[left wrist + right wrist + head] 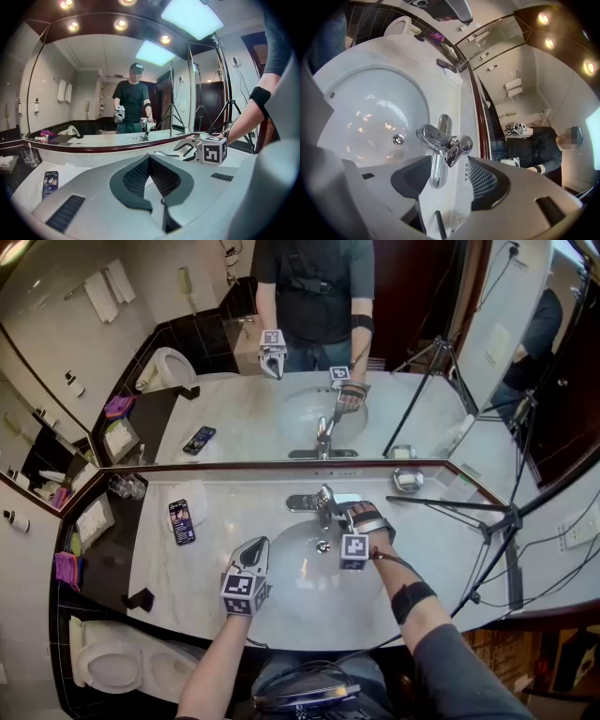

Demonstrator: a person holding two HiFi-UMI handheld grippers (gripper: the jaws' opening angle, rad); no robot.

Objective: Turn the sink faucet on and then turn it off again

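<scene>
Looks like the first step, the turning on: no water to be seen falling from the faucet (324,505) into the sink (281,592), and the right gripper (449,163) poised close over the chrome lever (460,146) at the back rim of the basin, just in front of the mirror (309,381). Cannot rule out the closing step from this alone.

Calls next for a short advance to bring the pads (485,180) to either side of the lever, then a closing onto it, then a lift or a swing; direction of opening not readable from here. Needs care with the smooth chrome: likely to slip under a light pinch, so better seated deep on the mesh than at the very tips.

Right jaws: spread wide, holding nothing, touching nothing. Faucet framed in the gap just ahead of the tips, lever nearer the pad on the mirror side, spout reaching out over the bowl.

Left gripper (148,158): held apart from the work, above the front left rim of the sink and well short of the faucet. Tips closed together, only a small wedge-shaped gap behind them, nothing gripped. No part in this step, by the look of it; best kept there, clear of the right arm
</scene>
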